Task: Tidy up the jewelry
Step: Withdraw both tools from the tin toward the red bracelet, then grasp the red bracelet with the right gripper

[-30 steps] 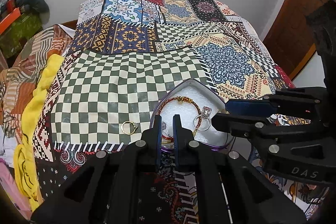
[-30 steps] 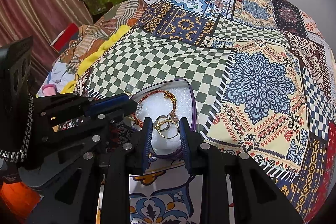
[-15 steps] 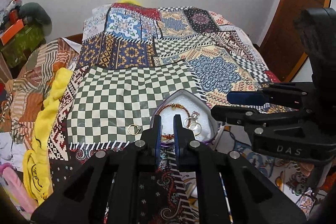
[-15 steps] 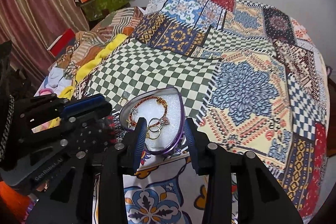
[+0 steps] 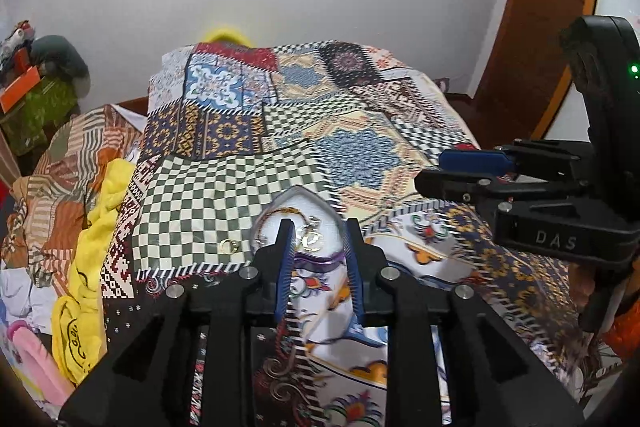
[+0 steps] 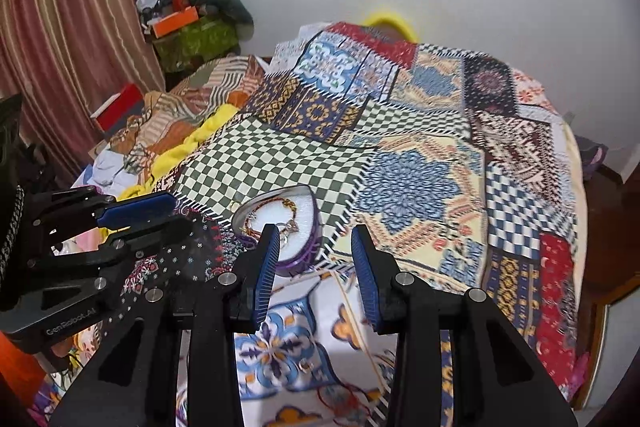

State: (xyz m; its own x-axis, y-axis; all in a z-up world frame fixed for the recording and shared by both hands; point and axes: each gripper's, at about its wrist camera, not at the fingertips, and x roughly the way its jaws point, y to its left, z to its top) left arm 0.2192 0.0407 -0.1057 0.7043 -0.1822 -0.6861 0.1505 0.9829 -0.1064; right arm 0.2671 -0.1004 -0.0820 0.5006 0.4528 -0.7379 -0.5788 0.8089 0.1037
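while both grippers hang empty, rings (image 5: 310,239) lie in the heart-shaped box (image 6: 310,247)

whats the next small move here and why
Probably bring the left gripper, whose jaws are opening with nothing between them, down to the gold ring. It lies alone on the checkered quilt, left of the heart-shaped box, which already holds the bracelet and other rings.

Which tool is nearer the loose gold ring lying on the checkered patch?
Left. The left tool hangs just right of the gold ring, jaws opening, empty; the right tool is farther right.
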